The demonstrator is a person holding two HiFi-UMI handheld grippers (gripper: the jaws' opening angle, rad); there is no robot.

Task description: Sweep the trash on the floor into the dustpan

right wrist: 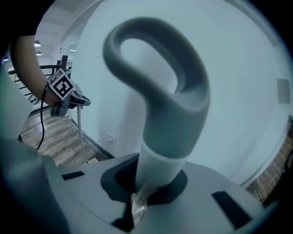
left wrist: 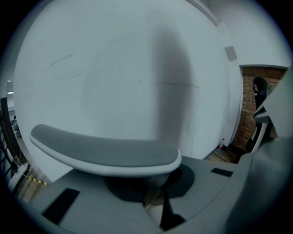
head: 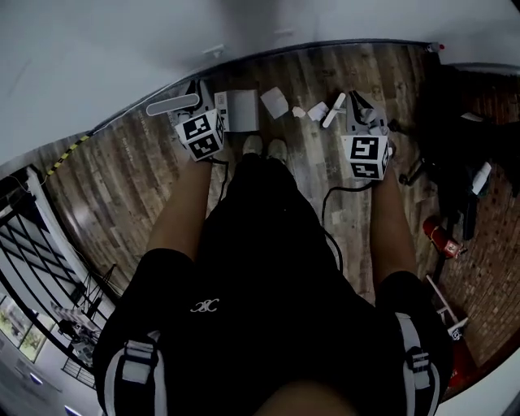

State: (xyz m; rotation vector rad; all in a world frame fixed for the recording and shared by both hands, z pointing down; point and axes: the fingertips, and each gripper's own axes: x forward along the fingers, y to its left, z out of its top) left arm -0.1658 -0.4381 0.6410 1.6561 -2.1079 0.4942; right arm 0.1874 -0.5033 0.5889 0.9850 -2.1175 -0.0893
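Observation:
In the head view my left gripper (head: 201,134) is shut on the grey top handle (head: 172,104) of a long-handled dustpan, whose white pan (head: 238,110) rests on the wood floor by the wall. The left gripper view shows that handle (left wrist: 105,151) lying across the left gripper (left wrist: 146,192). My right gripper (head: 367,154) is shut on the broom's grey loop handle (right wrist: 155,82), with the right gripper (right wrist: 146,183) clamped round its white neck. Several white paper scraps (head: 275,101) lie right of the pan, and a white elongated piece (head: 333,110) lies beside them.
The person's shoes (head: 264,148) stand just behind the pan. The white wall (head: 260,24) bounds the floor ahead. Black equipment (head: 455,154) and a red object (head: 443,237) crowd the right side, and a black cable (head: 341,195) trails on the floor. A railing (head: 32,244) stands at the left.

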